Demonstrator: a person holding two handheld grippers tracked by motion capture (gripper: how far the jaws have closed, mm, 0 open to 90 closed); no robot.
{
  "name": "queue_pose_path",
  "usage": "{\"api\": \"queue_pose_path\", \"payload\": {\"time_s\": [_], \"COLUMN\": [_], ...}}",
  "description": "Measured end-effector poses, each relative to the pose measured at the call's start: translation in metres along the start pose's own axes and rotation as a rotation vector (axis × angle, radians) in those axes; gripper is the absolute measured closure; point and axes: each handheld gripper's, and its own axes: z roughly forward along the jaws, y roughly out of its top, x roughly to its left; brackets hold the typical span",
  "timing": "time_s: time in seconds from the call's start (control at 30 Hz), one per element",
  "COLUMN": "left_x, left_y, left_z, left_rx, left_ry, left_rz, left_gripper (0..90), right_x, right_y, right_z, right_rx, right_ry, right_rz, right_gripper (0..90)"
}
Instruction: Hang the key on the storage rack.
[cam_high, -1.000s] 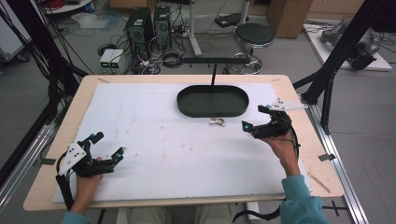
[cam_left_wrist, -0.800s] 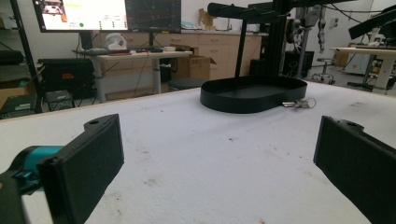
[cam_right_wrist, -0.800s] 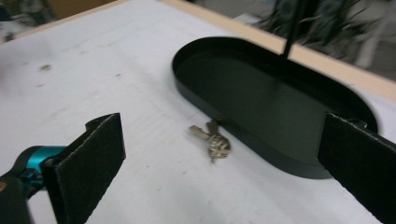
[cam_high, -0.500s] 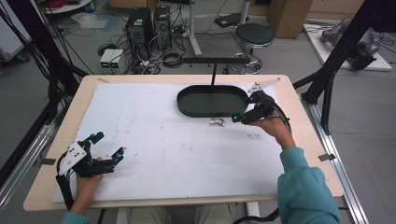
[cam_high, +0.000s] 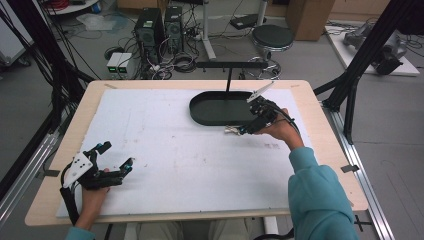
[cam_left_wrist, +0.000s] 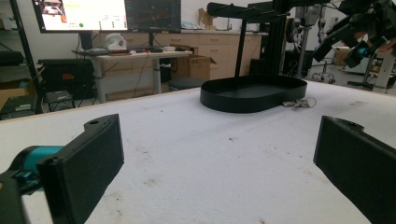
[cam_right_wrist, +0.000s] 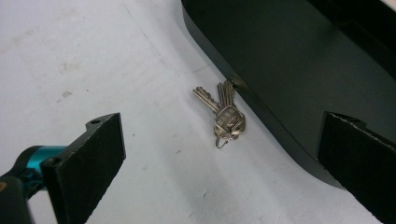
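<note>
Jaws, right gripper (cam_right_wrist: 219, 158): two black pads set wide apart, nothing between them, hovering just over the keys. Held in the person's right hand (cam_high: 280, 131) at the near right edge of the tray.

Jaws, left gripper (cam_left_wrist: 217, 163): likewise spread wide and empty, low over the near left part of the worktop, well apart from the other items.

Item: small bunch of silver metal keys on a wire ring (cam_right_wrist: 223, 114). Lies flat on the white sheet, blades fanned toward the tray, tips touching or just beside its outer wall; which, cannot be told.

Item: black oval shallow tray (cam_high: 200, 114), far centre of the sheet, with a black T-shaped stand (cam_high: 228, 67) rising behind or from it.

Support: pale wooden worktop covered by a white, faintly stained sheet (cam_high: 165, 150).
</note>
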Motion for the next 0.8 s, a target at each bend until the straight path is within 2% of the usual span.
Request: {"api": "queue_pose_path", "payload": {"time_s": [0.23,0.27,0.33,0.7,0.8], "left_x": [0.0,0.0,0.0,0.0,0.0], "left_y": [0.0,0.0,0.0,0.0,0.0], "left_z": [0.0,0.0,0.0,0.0,0.0], "left_rx": [0.0,0.0,0.0,-0.001,-0.001], "left_ry": [0.0,0.0,0.0,0.0,0.0], "left_rz": [-0.001,-0.001,-0.001,-0.002,-0.001], "left_gripper": [2.0,2.0,2.0,2.0,2.0], "right_x": [-0.001,-0.002,-0.003,-0.004,-0.004], "right_y": [0.001,0.0,-0.001,-0.001,-0.001], "right_z": [0.013,0.019,0.023,0.036,0.038], "right_rx": [0.056,0.087,0.111,0.164,0.185], "right_ry": [0.015,0.021,0.037,0.041,0.046], "right_rz": [0.006,0.017,0.024,0.046,0.049], "right_gripper": [0.7,1.4,5.0,6.3,15.6]}}
